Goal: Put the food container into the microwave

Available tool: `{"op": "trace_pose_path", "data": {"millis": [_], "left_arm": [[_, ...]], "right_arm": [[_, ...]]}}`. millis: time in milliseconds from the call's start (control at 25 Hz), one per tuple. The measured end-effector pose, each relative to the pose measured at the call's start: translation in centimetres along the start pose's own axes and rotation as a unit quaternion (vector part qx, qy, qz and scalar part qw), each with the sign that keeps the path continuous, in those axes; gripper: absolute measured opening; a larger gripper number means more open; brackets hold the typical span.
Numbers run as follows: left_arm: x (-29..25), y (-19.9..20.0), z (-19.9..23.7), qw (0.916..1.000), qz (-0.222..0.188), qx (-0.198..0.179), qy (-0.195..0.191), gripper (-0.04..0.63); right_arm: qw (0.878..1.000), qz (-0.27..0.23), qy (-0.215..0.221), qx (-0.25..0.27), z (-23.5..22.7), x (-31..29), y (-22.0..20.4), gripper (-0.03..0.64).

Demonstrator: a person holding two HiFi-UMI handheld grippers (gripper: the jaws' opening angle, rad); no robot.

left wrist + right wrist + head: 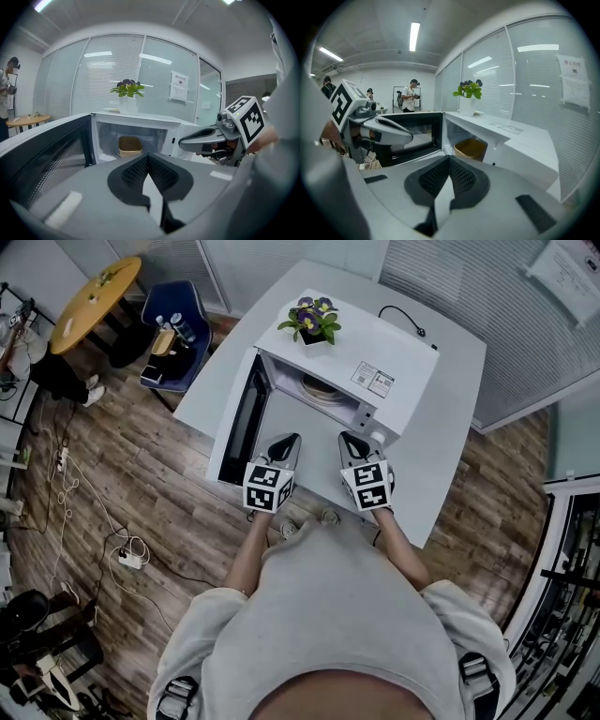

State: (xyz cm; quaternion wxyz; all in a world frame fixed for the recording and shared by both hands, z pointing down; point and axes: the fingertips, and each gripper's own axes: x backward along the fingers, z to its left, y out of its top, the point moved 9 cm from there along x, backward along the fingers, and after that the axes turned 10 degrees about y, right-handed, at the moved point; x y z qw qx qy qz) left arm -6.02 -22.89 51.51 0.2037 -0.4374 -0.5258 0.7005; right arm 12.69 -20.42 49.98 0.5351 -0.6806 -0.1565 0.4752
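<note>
Food container point(319, 388): it was a tan tub, and it sat inside the microwave point(403, 357), on the floor of the chamber toward the back. Both tool views looked straight into the chamber and showed it there point(130, 146) point(471, 149); nothing touched it.
Microwave: it was white and stood on the white surface point(450, 427). A printed sticker point(372, 379) lay on its top.
Door point(242, 418): it was dark and swung wide open to the person's left.
Left tool point(291, 439): its jaws were pressed together with nothing between them. It was held just in front of the open chamber, apart from the container.
Right tool point(349, 437): its jaws were also pressed together and empty. It was beside the left one, near the front of the microwave.
Plant point(314, 320): it was a small pot with purple flowers and green leaves, upright on the top of the microwave near the back.
Cable point(403, 317): it was black and lay on the surface behind the microwave.
Floor point(169, 512): it was made of wood planks, and a yellow round table point(94, 298) and a blue chair point(178, 329) stood well apart from the surface.
People point(412, 96): they stood far back in the room, too small to see clearly.
</note>
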Motion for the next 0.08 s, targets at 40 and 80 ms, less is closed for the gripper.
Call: {"op": "trace_pose_path", "data": {"millis": [40,80], "left_arm": [[-0.04,-0.05,-0.04,1.0000,0.000,0.001,0.000,0.011],[-0.07,-0.09,-0.07,1.0000,0.001,0.002,-0.001,0.011]], "right_arm": [[1.000,0.000,-0.002,0.001,-0.12,-0.04,-0.11,0.014],[1.000,0.001,-0.003,0.002,-0.25,-0.08,-0.22,0.014]]}}
